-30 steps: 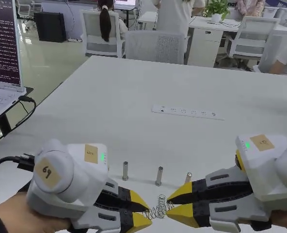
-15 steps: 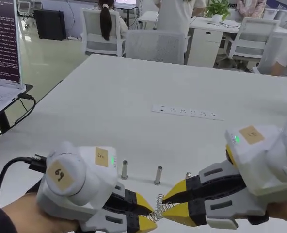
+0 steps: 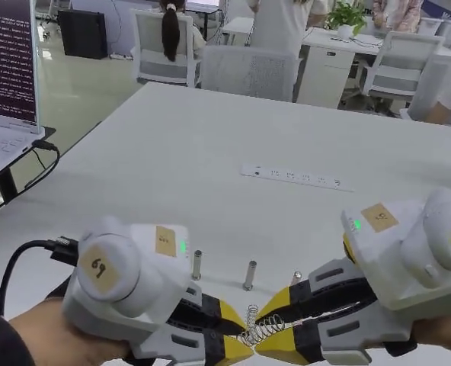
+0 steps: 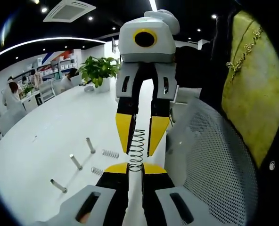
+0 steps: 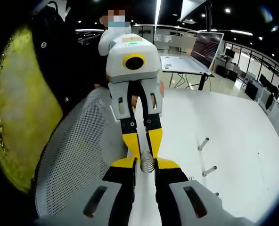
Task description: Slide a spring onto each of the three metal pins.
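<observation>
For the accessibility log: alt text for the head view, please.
Left tool and right tool meet tip to tip, holding a spring between them over a white table; three upright metal pins stand just beyond.

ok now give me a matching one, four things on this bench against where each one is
Things:
1 held spring
2 loose springs
3 power strip
4 laptop

Places:
a beyond the table's left edge
b between the left tool and the right tool
c lying on the table by the pins
d flat on the table, beyond the pins

Pairs: 1-b, 2-c, 3-d, 4-a
</observation>
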Demonstrator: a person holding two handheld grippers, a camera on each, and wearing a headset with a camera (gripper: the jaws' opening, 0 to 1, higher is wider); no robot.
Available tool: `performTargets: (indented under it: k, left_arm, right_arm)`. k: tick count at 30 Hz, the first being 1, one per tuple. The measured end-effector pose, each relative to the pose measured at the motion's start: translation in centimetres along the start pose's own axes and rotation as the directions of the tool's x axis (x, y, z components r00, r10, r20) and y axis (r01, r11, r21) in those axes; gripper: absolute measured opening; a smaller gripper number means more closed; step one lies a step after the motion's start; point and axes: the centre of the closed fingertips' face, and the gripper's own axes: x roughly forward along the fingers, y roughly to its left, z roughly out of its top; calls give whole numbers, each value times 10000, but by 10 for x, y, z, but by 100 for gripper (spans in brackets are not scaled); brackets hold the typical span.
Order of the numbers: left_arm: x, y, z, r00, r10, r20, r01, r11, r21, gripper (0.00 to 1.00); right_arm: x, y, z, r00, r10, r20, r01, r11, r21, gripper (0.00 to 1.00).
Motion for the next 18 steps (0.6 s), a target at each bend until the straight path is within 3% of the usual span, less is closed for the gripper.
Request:
performTargets:
  k: [4,18]
  left_arm:
    - [1,0,1,10000,-4,60,5,10000,-45,1]
    - [0,2,4,9994,91,326,-84,9998,-199,1]
  right_arm:
    - [1,-2,-1,9994,95,-340,-103,9996,-248,12]
    - [4,-1,0,9960,404,-792,-443,9978,-486,9]
